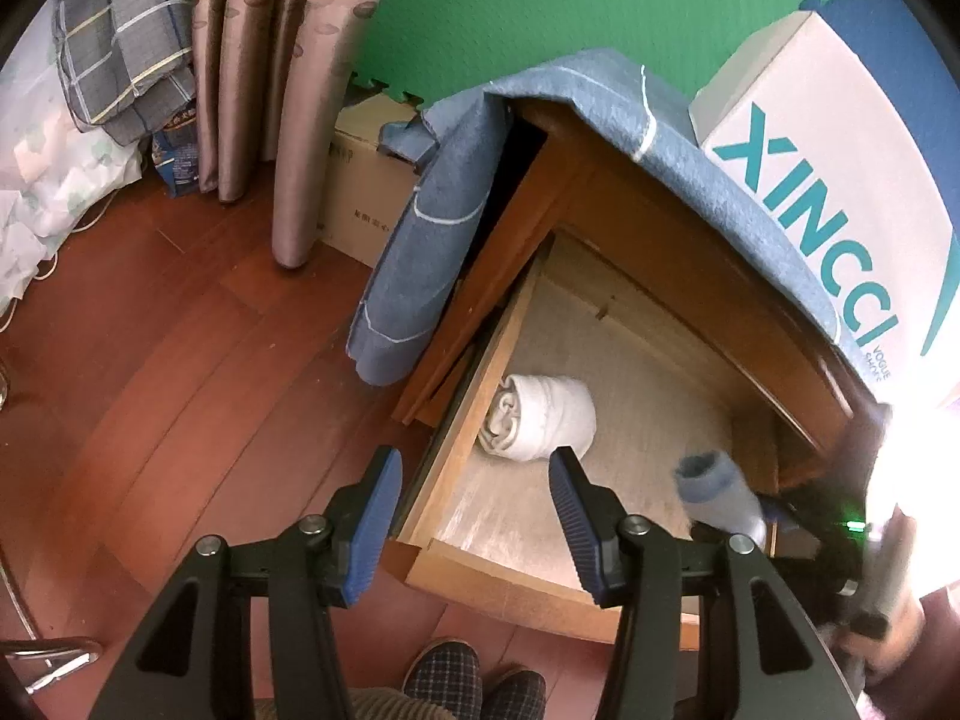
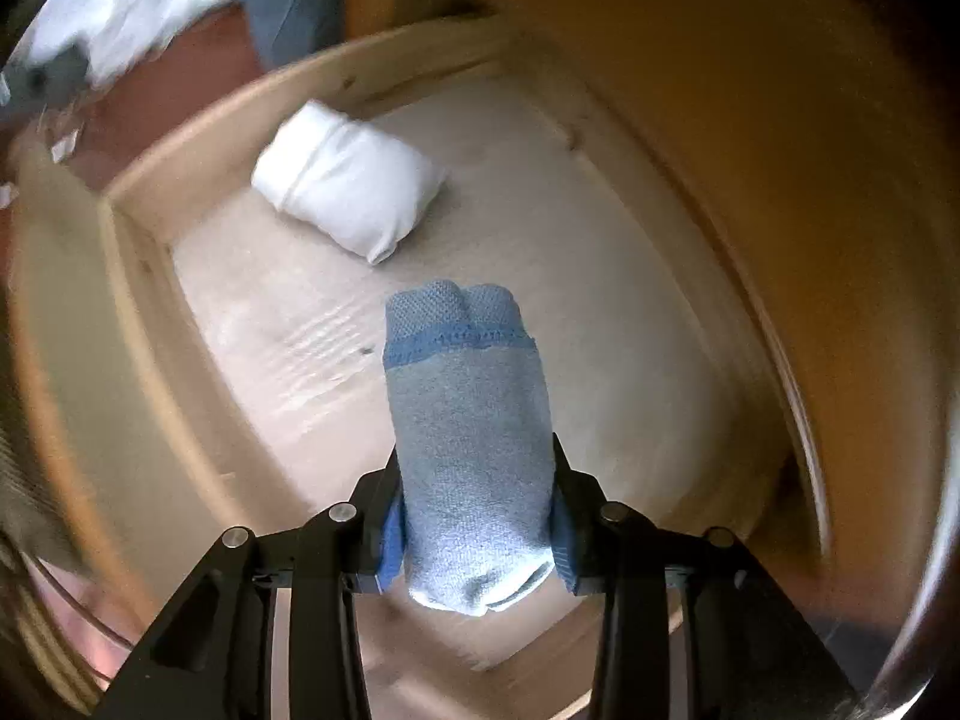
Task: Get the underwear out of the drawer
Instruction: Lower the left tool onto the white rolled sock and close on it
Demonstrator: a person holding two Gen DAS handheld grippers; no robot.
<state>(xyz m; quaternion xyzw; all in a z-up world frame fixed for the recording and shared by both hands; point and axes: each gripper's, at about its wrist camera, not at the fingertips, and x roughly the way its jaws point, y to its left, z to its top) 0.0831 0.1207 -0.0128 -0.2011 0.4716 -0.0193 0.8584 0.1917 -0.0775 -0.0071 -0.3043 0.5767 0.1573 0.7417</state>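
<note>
Far left in the left wrist view, a plaid bundle (image 1: pixel 120 30) sits above white bedding (image 1: pixel 54 192), with curtains (image 1: pixel 270 90) hanging beside them down to the wood floor (image 1: pixel 180 360). A cardboard box (image 1: pixel 360 204) stands just behind the curtains. The left gripper (image 1: pixel 474 522) hovers with its blue pads spread wide and nothing between them, over the near left corner of the open drawer (image 1: pixel 480 576). Slippers (image 1: pixel 474 684) show below it. A blue cloth (image 1: pixel 414 276) drapes over the cabinet (image 1: pixel 690 252) and down its left side. Inside the drawer, a white roll (image 1: pixel 540 417) lies against the left wall. To the right, a blue roll (image 1: pixel 717 489) is up over the drawer's right part, blurred. A white box (image 1: pixel 840 180) with teal lettering rests on the cabinet top.

In the right wrist view, the white roll (image 2: pixel 348 192) lies at the drawer's (image 2: pixel 138 252) far left, and the right gripper (image 2: pixel 477 534) is clamped on the blue roll (image 2: pixel 468 432), which sticks out forward between the pads, apart from the white one
</note>
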